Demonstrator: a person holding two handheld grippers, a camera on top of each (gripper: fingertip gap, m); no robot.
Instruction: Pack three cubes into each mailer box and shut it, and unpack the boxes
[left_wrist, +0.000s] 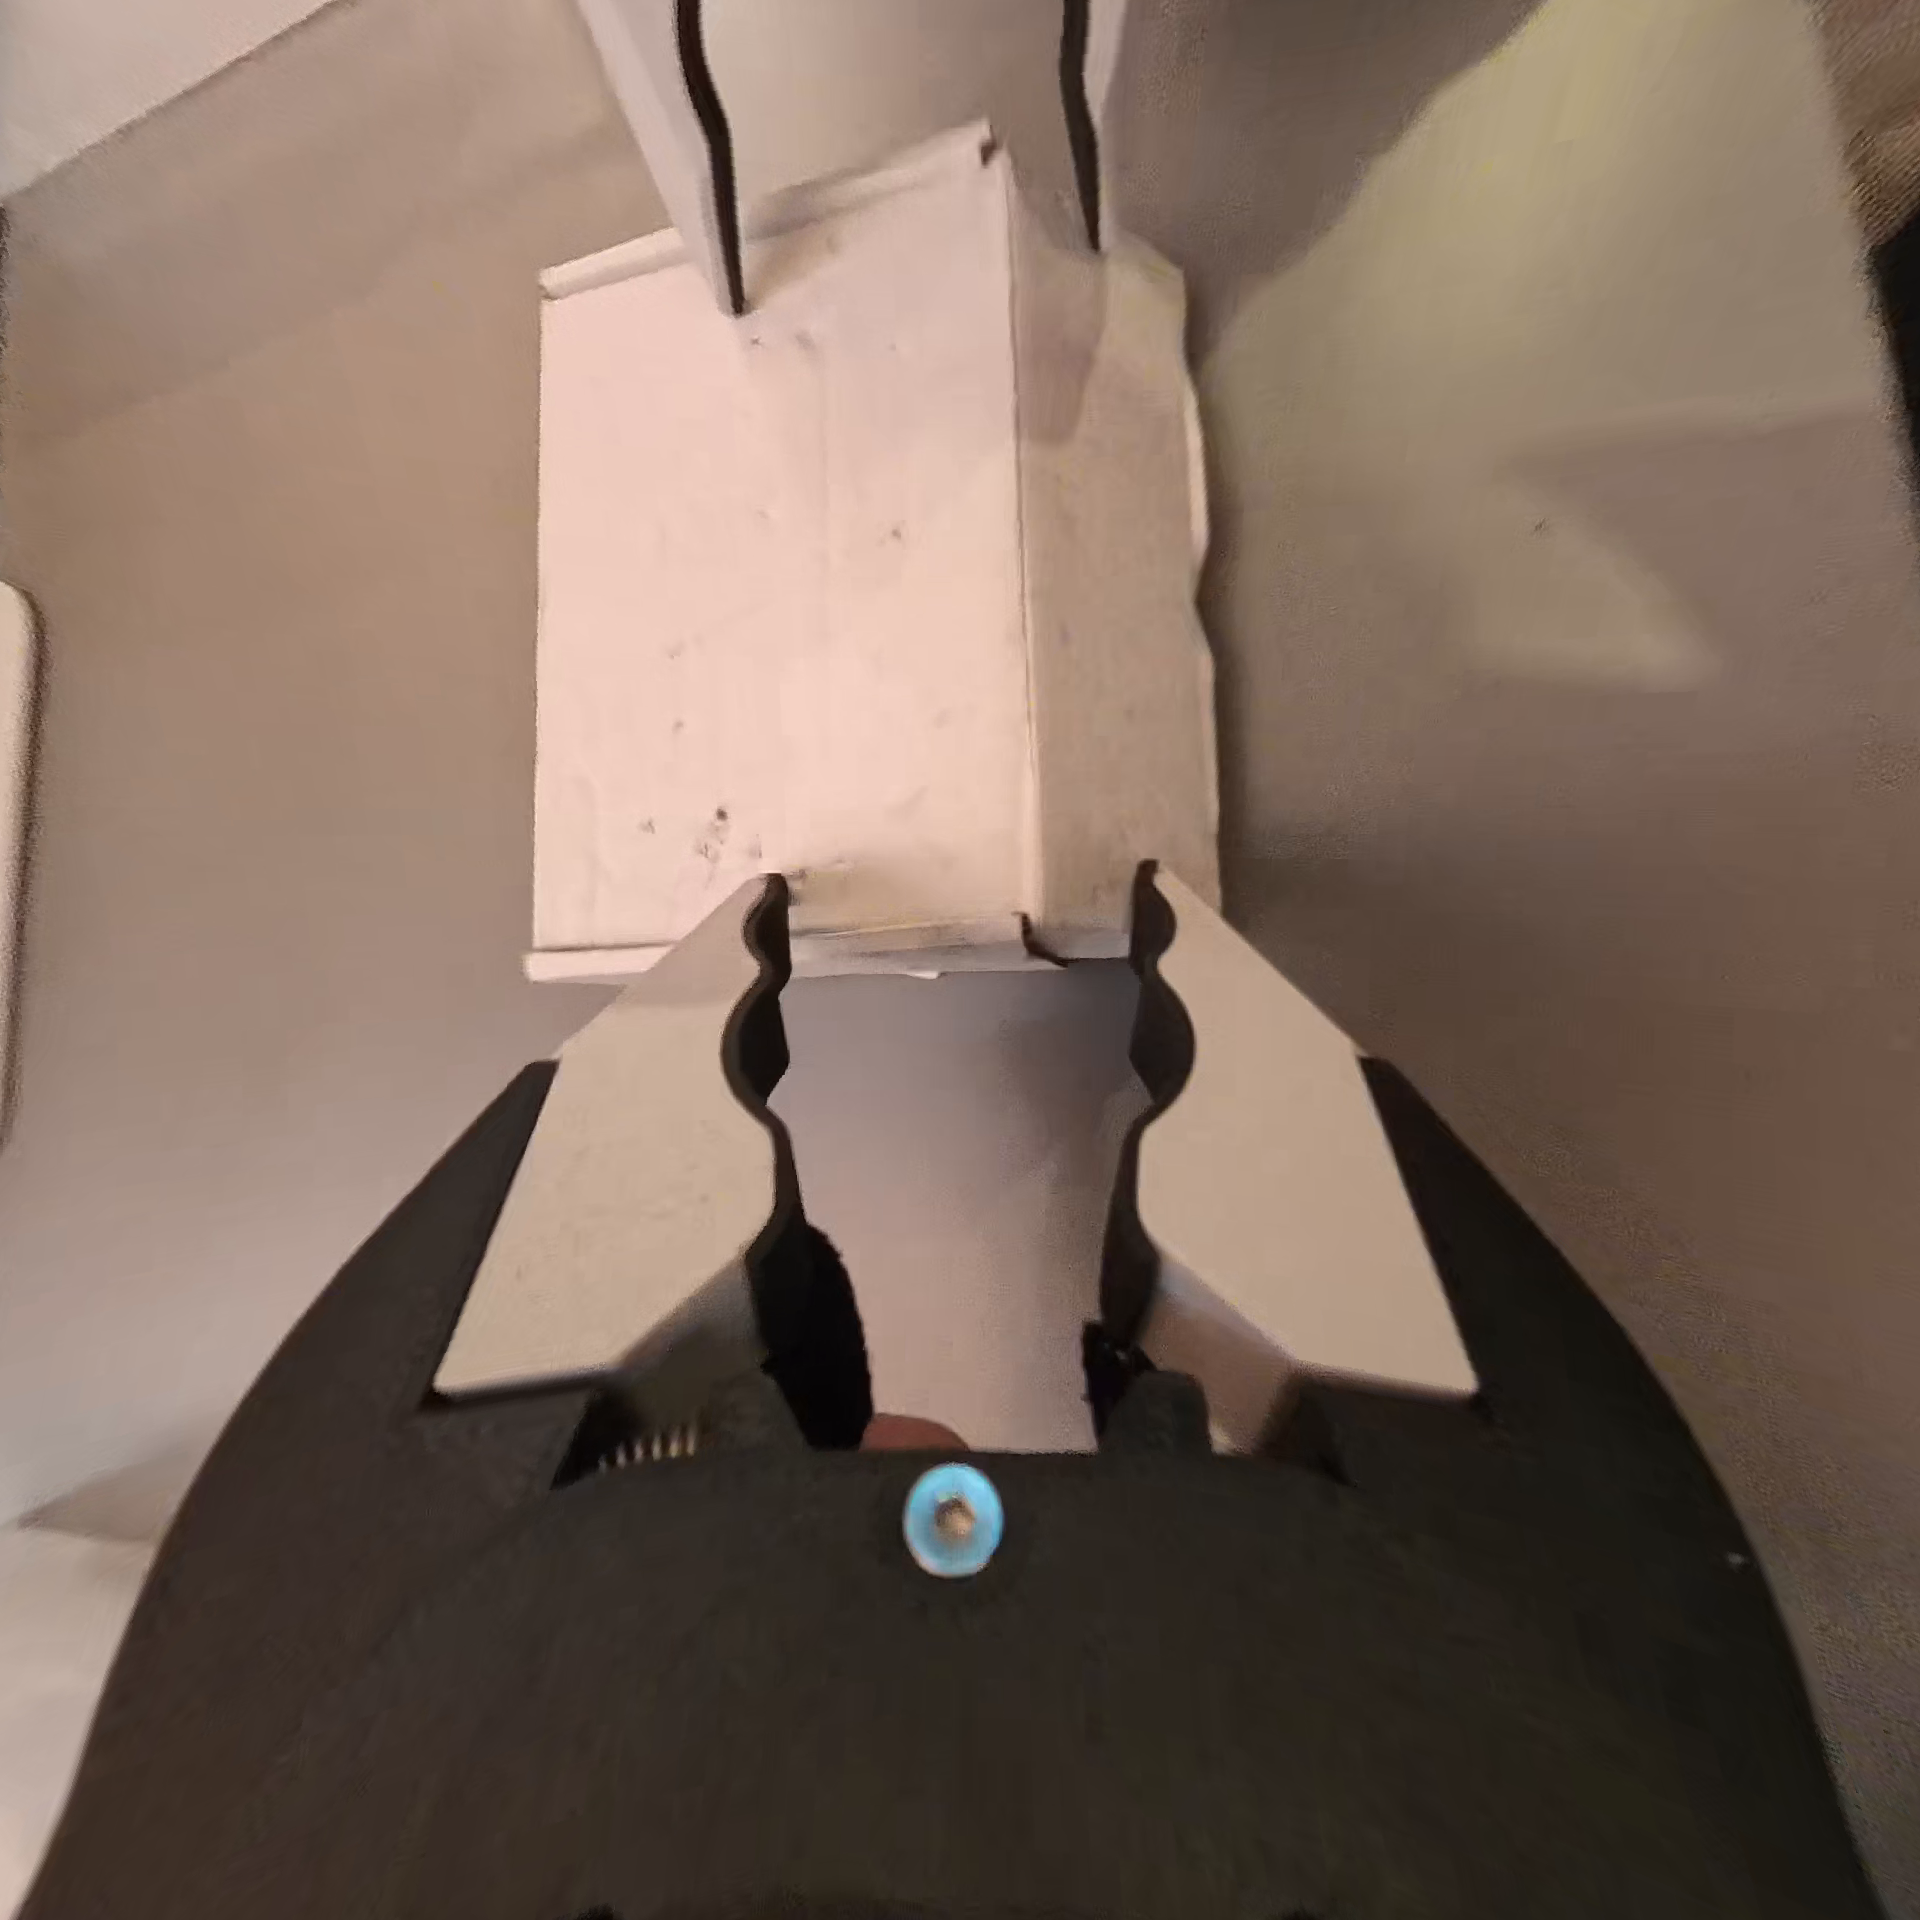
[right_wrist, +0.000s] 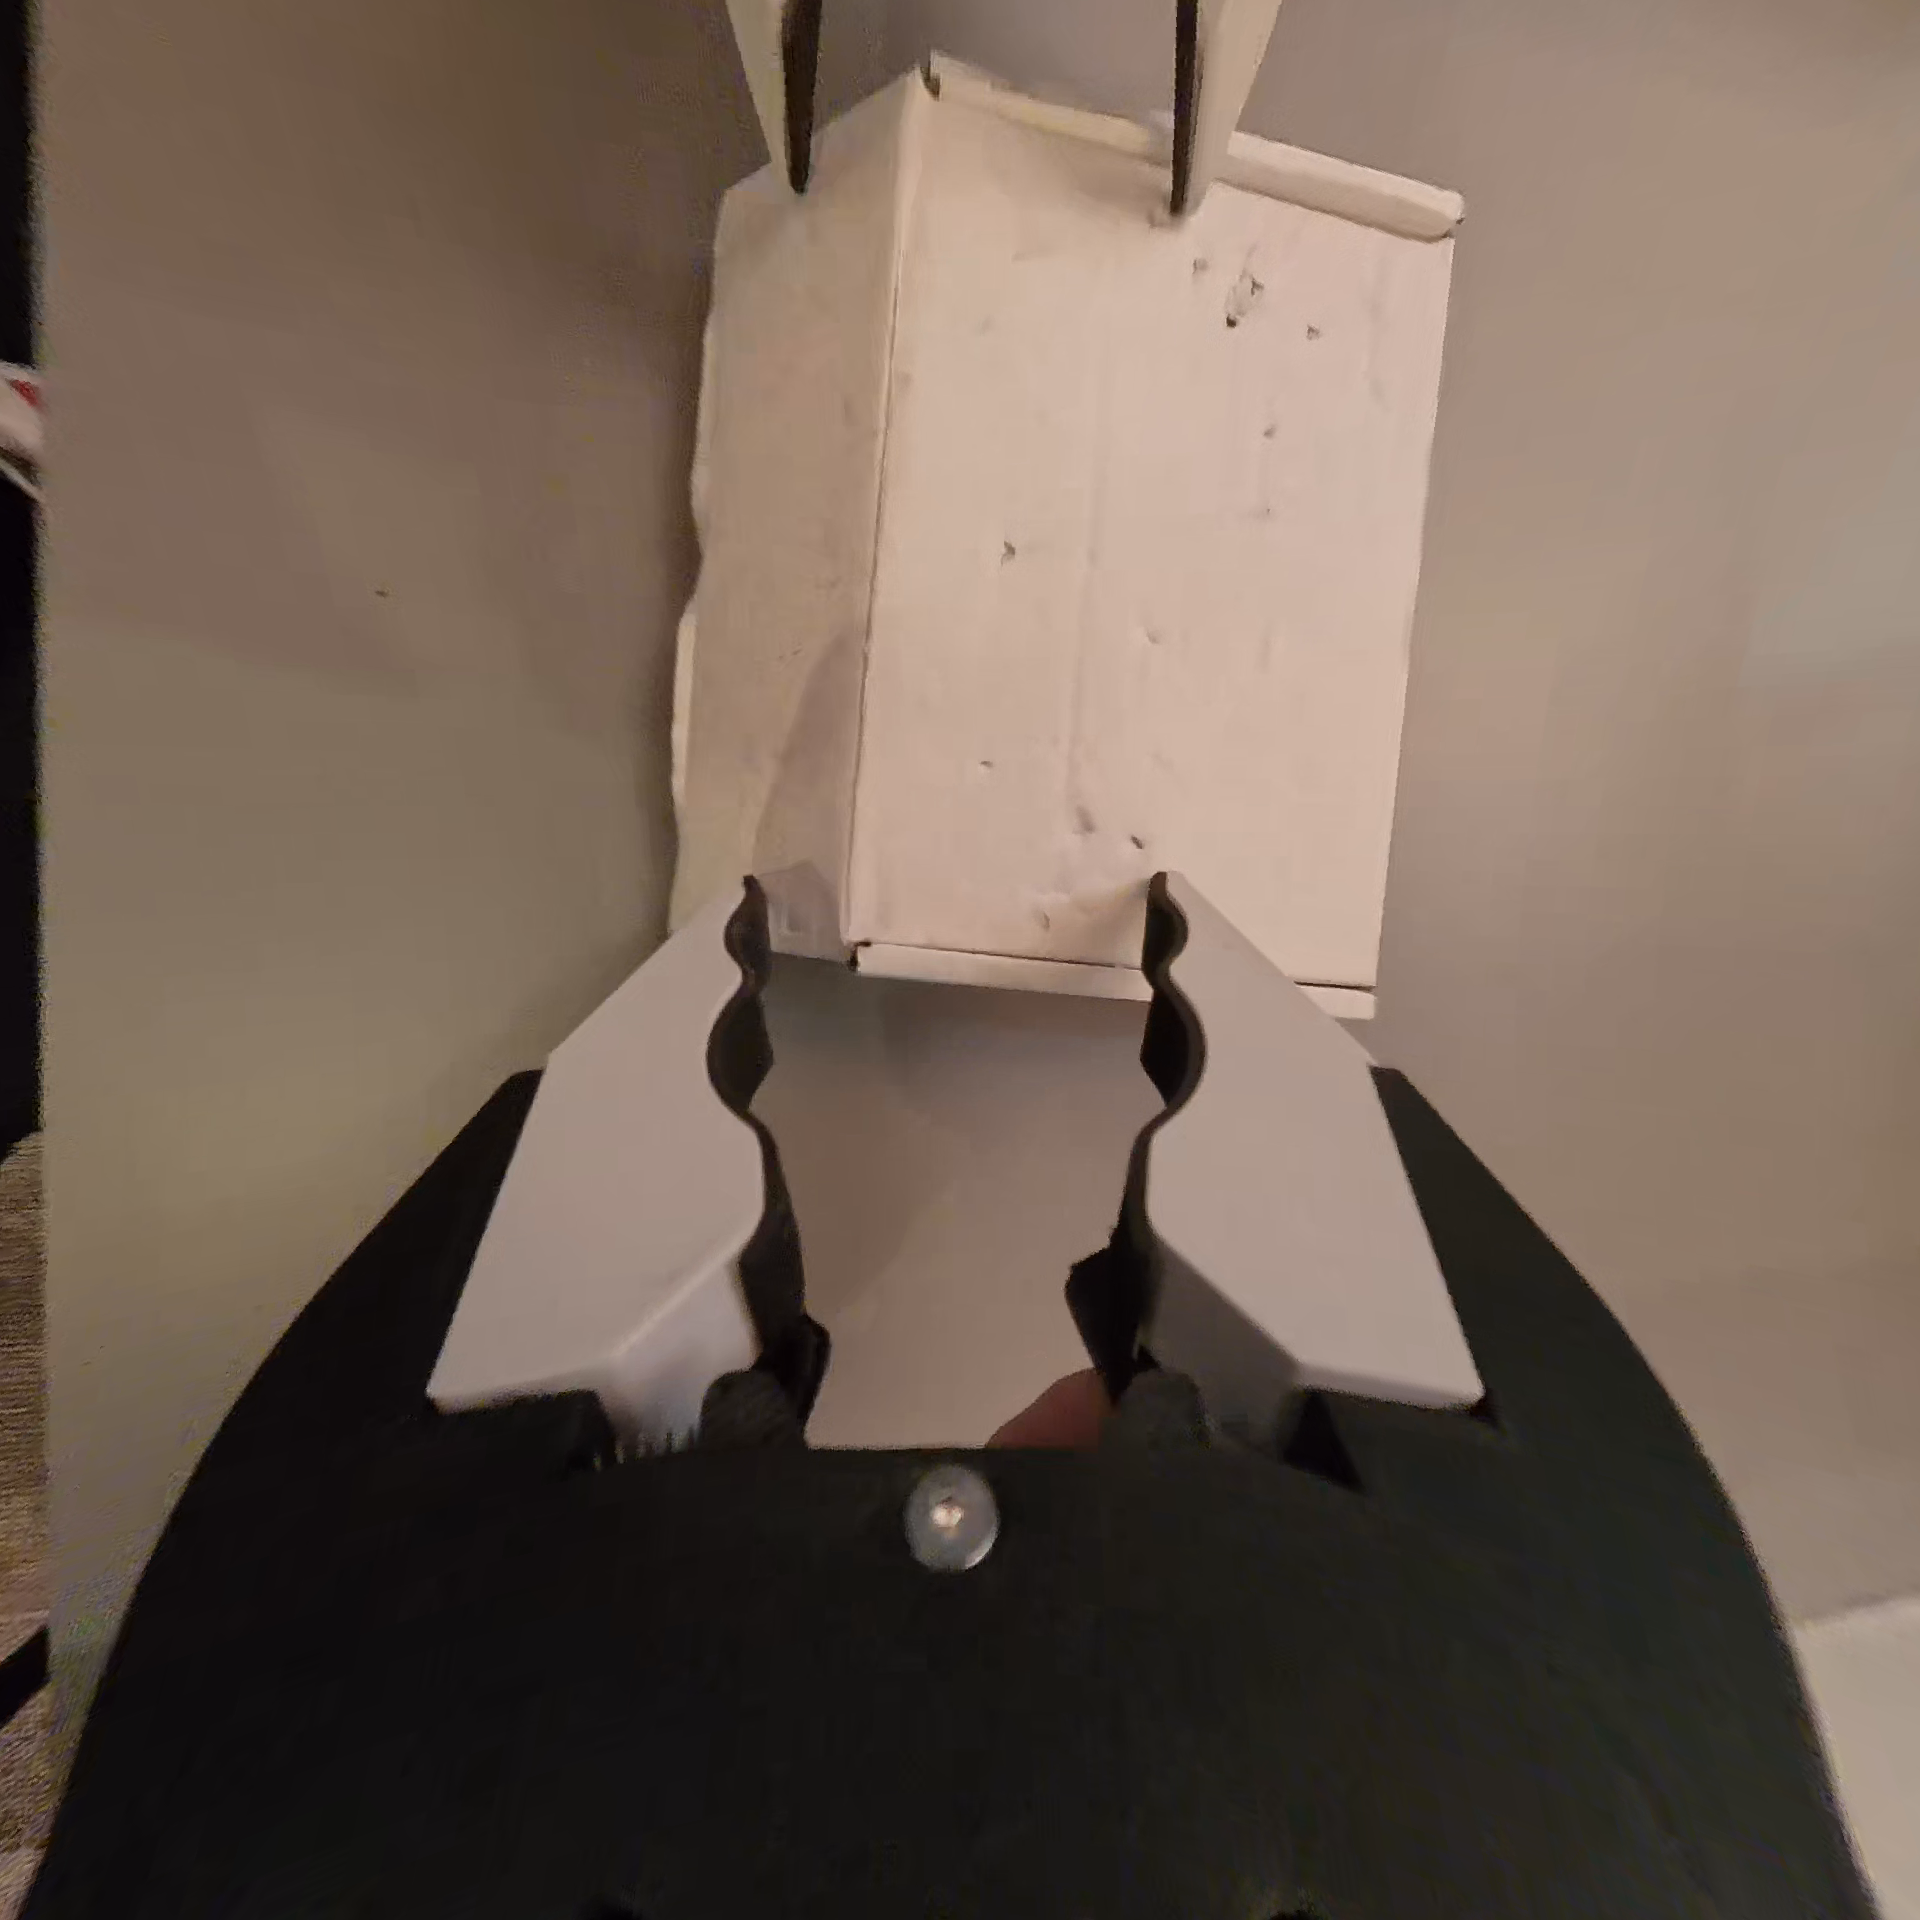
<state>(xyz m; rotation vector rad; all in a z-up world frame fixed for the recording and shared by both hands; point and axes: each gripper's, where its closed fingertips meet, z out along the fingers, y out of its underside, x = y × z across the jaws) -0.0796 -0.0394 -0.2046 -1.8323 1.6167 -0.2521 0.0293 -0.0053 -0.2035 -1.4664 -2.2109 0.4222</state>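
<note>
The left gripper (left_wrist: 958, 899) sat nearest its camera with its jaws spread, the fingertips right at the near short end of the white mailer box (left_wrist: 790, 623), one tip over the lid, the other beside the right wall. They pinched nothing. The box lay closed on the grey table (left_wrist: 312, 727), its long axis running straight away from the claw. At the far end the right gripper (left_wrist: 914, 281) met it from the opposite side. The right wrist view showed the mirror case: the right gripper (right_wrist: 956, 899) was likewise spread at its near end of the box (right_wrist: 1143, 571), the left gripper (right_wrist: 987, 203) at the far end. Neither was nearer; each fronted one short end, probably bracing it lengthwise.
</note>
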